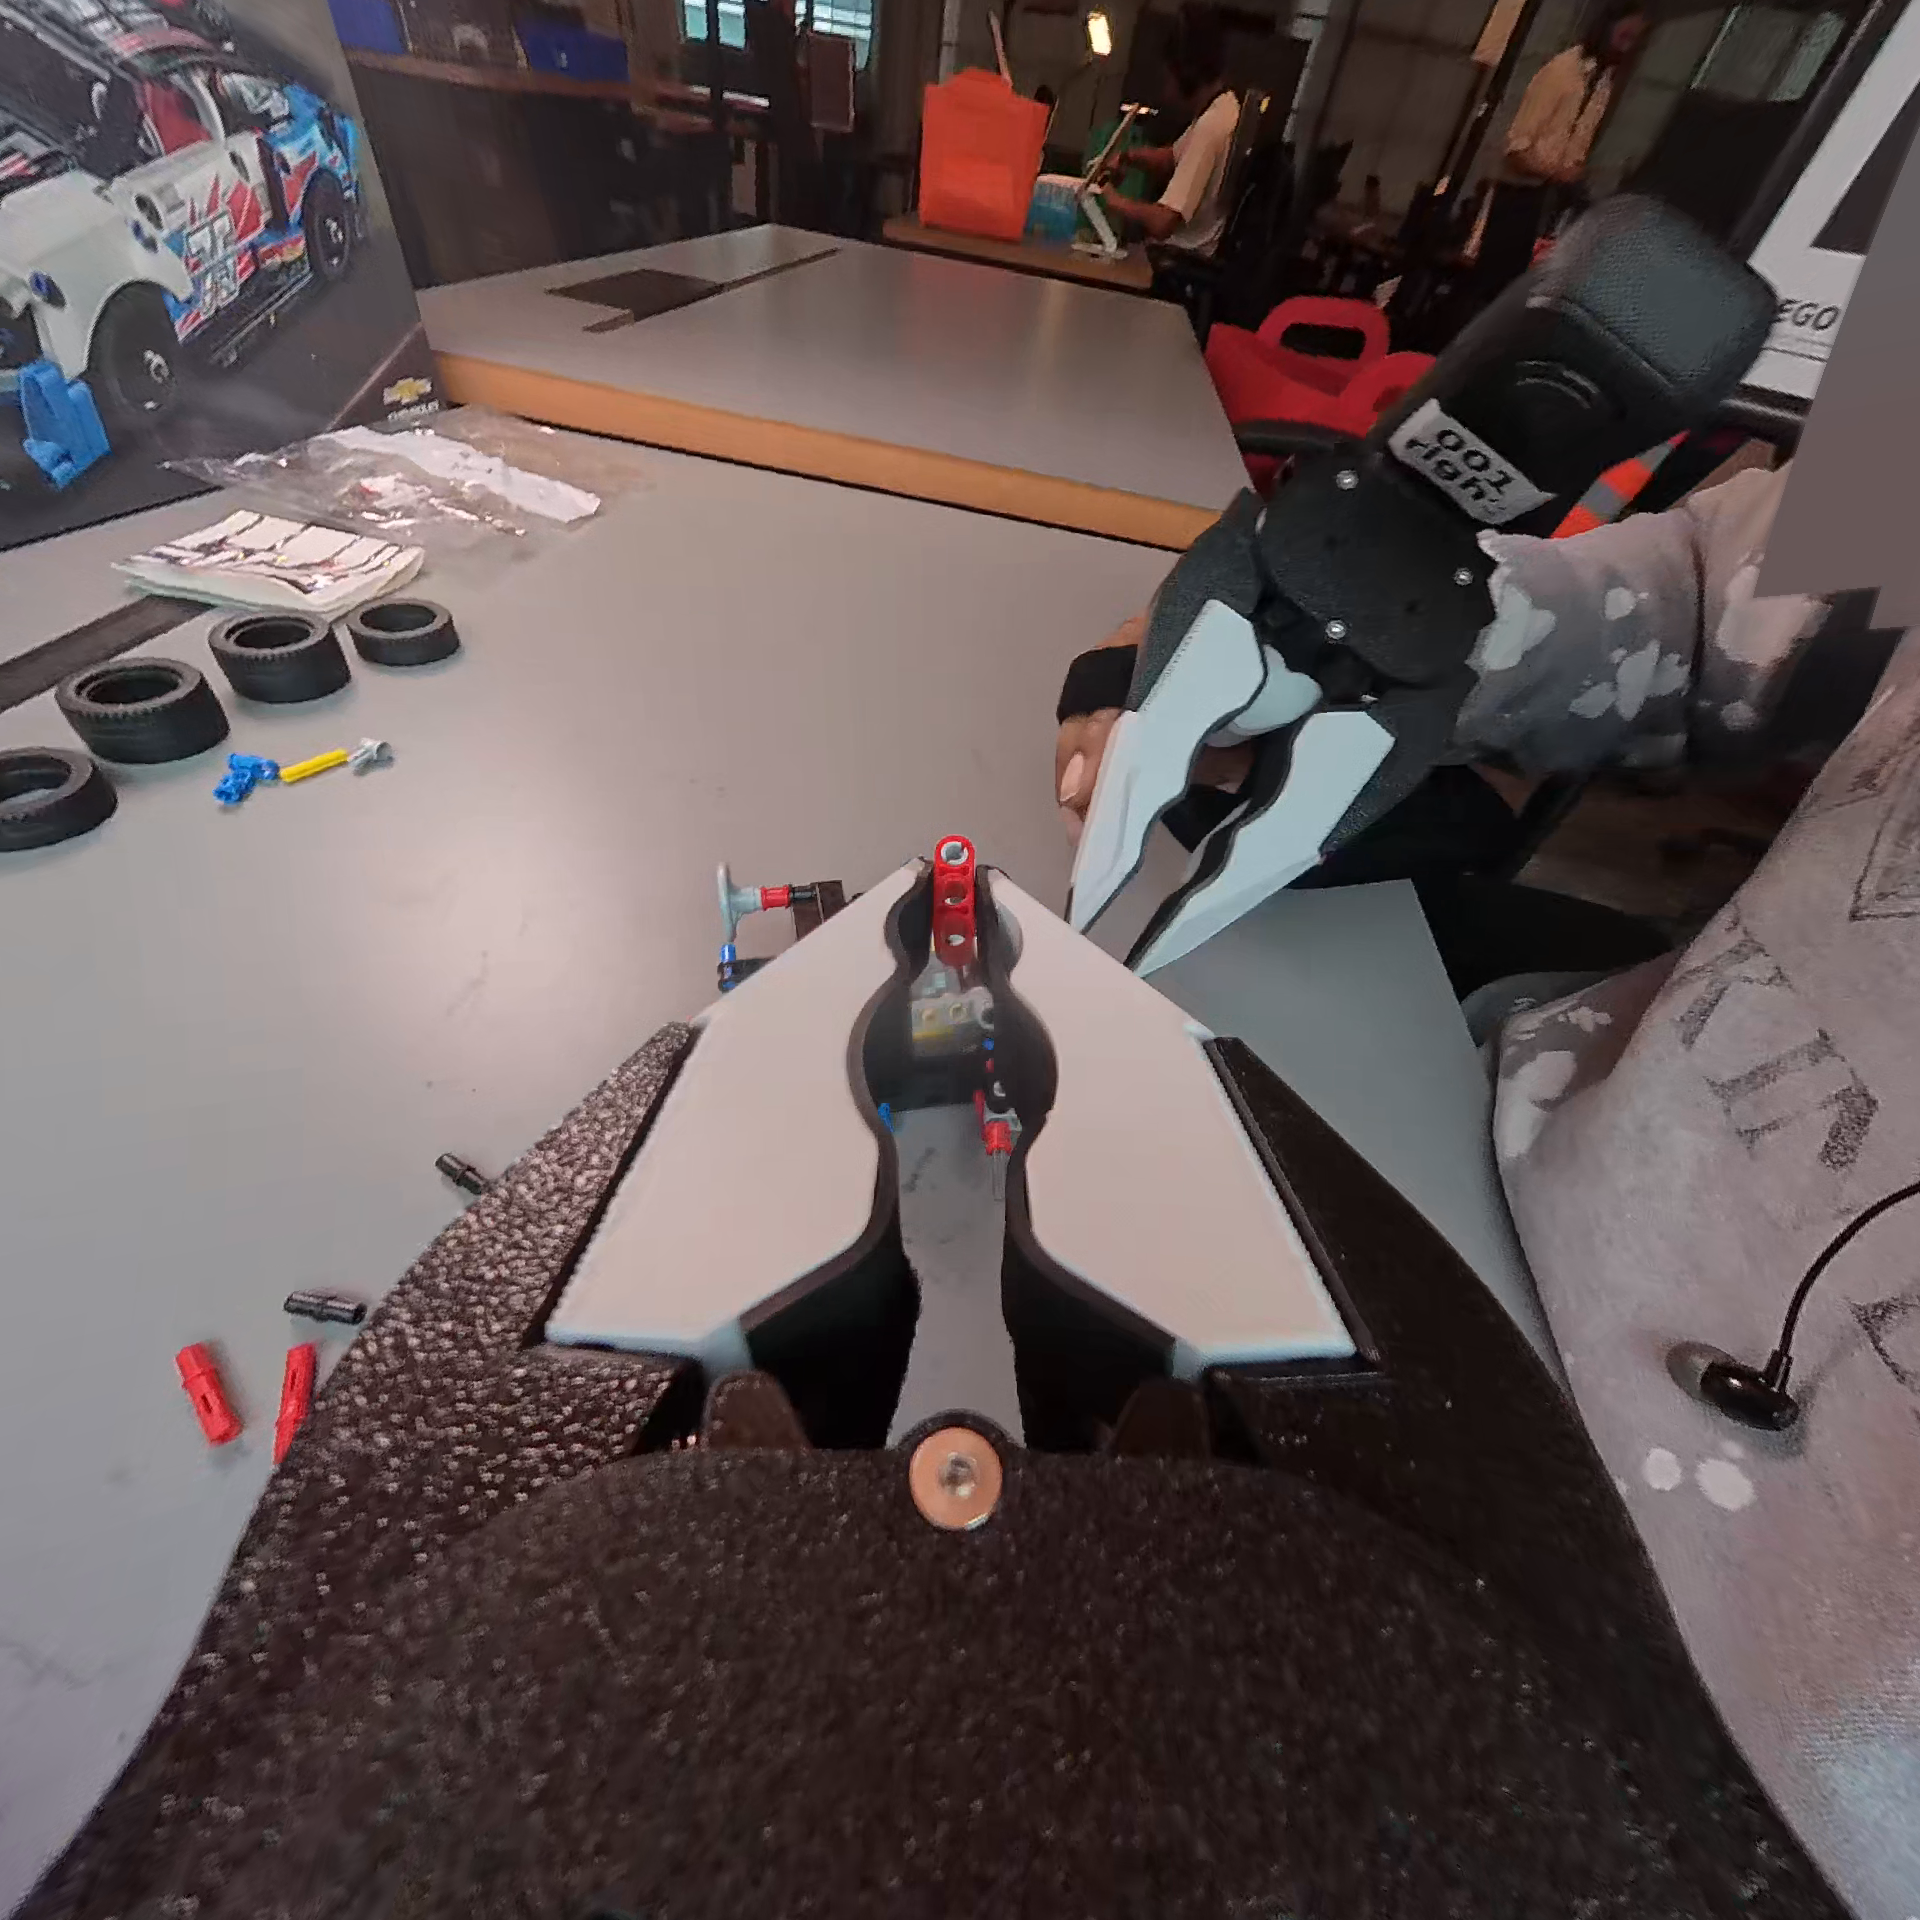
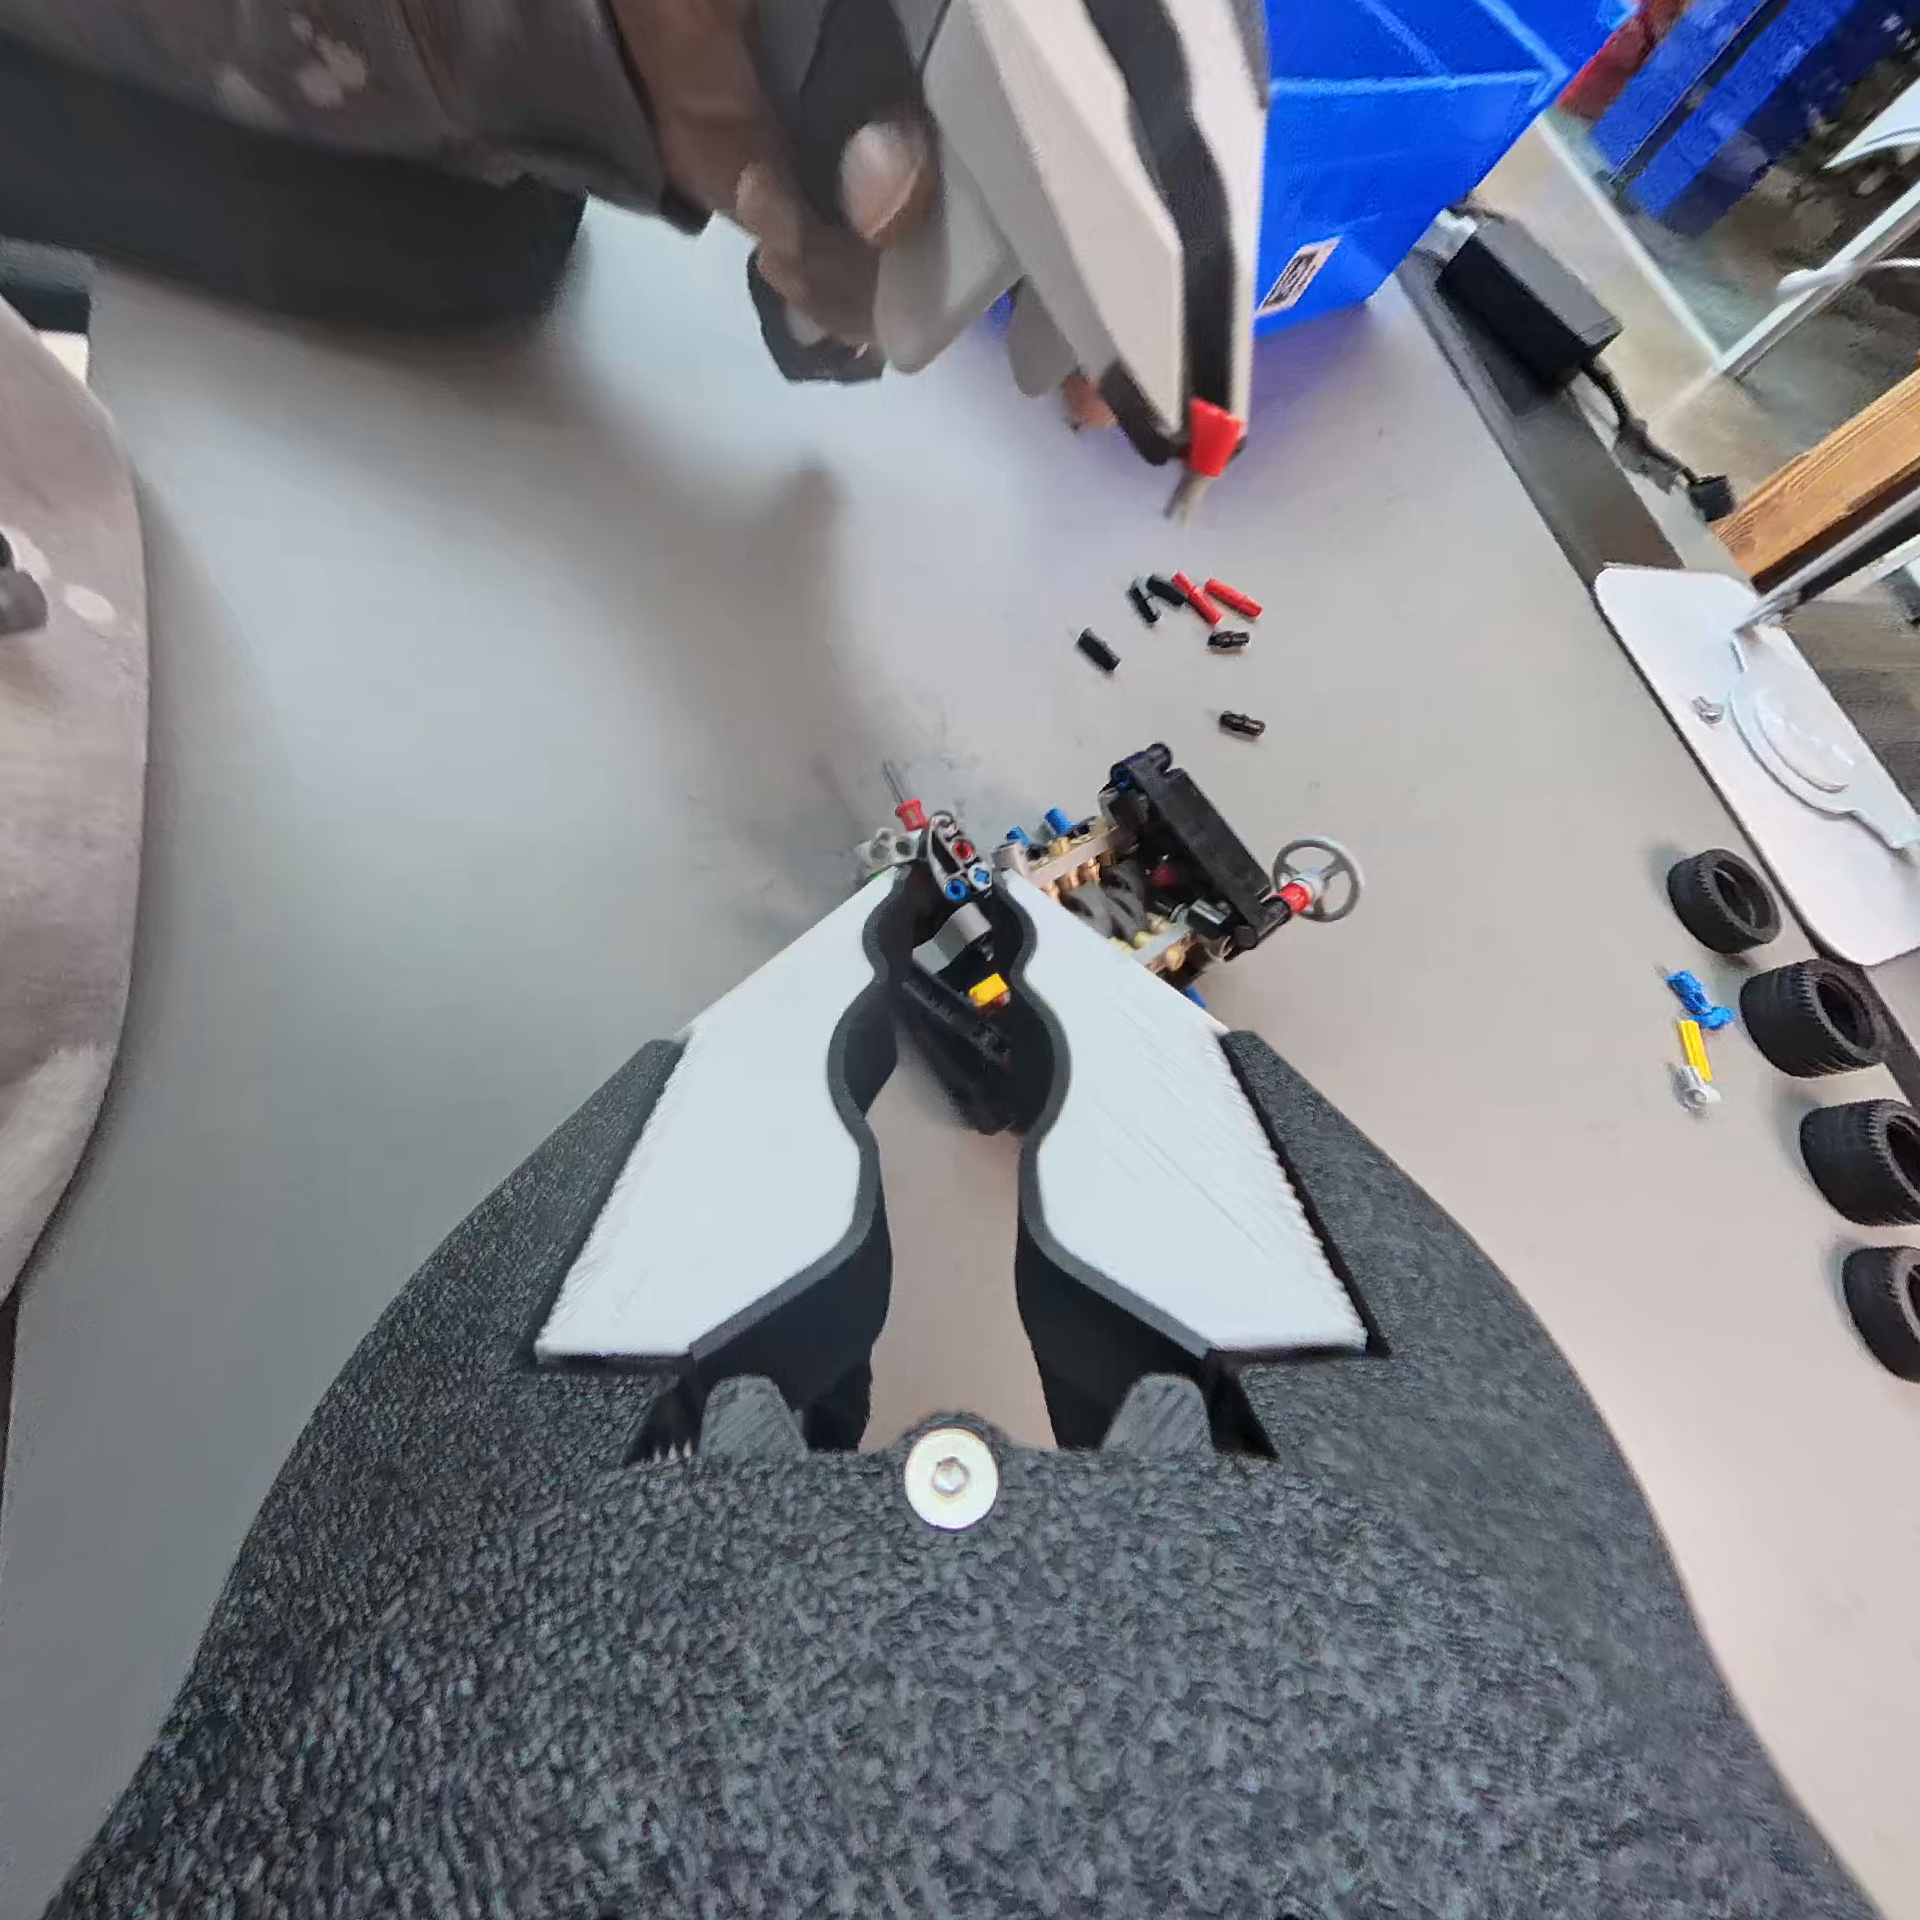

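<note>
Pinching a short red plastic beam with round holes (image 1: 954,909) between the almost closed tips of the left gripper (image 1: 954,873), raised above the grey tabletop (image 1: 623,831). Just right of it, right gripper (image 2: 948,885) narrowed to a slim gap around a black arm of the small black-and-tan toy brick chassis (image 2: 1174,852) lying on that tabletop; cannot tell whether clamped. Beyond the chassis, loose red and black plastic pins (image 2: 1205,603). Well to its right, black rubber toy tyres (image 2: 1813,1013) in a row.
</note>
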`<state>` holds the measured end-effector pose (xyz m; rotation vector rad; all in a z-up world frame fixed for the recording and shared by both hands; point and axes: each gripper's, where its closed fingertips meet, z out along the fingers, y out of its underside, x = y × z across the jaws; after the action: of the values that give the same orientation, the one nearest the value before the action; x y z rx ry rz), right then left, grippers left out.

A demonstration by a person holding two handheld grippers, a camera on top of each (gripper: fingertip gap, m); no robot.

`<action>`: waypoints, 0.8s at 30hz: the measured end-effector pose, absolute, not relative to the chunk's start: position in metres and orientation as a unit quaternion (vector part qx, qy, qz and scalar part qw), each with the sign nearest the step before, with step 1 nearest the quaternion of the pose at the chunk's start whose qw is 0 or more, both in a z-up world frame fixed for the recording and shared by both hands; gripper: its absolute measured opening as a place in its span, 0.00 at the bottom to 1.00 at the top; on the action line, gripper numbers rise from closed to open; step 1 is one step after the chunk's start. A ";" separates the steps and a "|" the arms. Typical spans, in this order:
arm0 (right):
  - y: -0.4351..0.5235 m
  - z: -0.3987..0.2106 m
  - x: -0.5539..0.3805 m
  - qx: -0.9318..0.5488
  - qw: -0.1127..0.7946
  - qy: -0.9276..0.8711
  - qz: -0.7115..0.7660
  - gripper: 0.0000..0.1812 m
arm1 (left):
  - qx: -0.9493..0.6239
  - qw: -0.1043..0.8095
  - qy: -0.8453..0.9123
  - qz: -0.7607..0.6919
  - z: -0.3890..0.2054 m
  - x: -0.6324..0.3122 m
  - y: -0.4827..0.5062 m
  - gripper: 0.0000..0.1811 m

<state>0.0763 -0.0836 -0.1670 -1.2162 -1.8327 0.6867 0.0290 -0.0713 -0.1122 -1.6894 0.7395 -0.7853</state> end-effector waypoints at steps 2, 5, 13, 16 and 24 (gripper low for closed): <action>-0.081 -0.149 0.071 -0.487 0.427 -0.692 0.319 0.08 | -0.692 0.544 0.301 -0.367 -0.103 0.033 -0.075 0.04; -0.080 -0.111 0.057 -0.484 0.461 -0.630 0.395 0.08 | -0.655 0.550 0.269 -0.443 -0.088 0.039 -0.081 0.04; -0.088 -0.078 0.030 -0.466 0.413 -0.596 0.508 0.03 | -0.613 0.576 0.263 -0.471 -0.072 0.041 -0.087 0.04; -0.089 -0.076 0.027 -0.453 0.406 -0.603 0.516 0.03 | -0.609 0.583 0.264 -0.469 -0.070 0.038 -0.087 0.04; -0.091 -0.067 0.017 -0.455 0.350 -0.557 0.600 0.03 | -0.587 0.622 0.256 -0.451 -0.057 0.027 -0.089 0.03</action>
<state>0.0174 -0.0915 -0.0674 -1.1781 -1.4427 1.5539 0.0272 -0.0893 -0.0574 -1.3485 0.5885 -1.0357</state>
